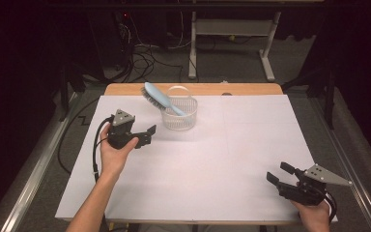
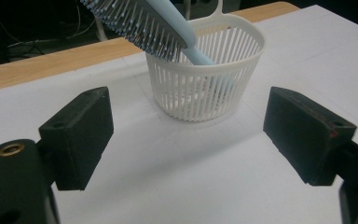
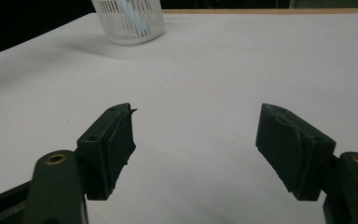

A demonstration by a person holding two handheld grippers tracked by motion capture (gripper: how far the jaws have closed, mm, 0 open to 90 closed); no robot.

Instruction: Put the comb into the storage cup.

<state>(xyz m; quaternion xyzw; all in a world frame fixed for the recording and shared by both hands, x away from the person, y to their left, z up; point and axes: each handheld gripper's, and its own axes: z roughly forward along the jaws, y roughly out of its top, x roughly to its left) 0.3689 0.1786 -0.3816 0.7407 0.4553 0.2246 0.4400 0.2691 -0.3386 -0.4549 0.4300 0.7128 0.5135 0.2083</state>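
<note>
Nearest the person, the right hand-held gripper (image 1: 279, 173) sits low over the table (image 1: 232, 159), well away from the white basket (image 1: 179, 115), its jaws spread wide with nothing between them and pointing up-left toward that basket. Farther in, the left hand-held gripper (image 1: 146, 135) is gripped from below by the left hand (image 1: 113, 151), just left of the basket, jaws wide and empty, aimed at it. The light blue hairbrush (image 1: 160, 99) stands tilted in the basket, bristle head leaning out over the rim to the left.
</note>
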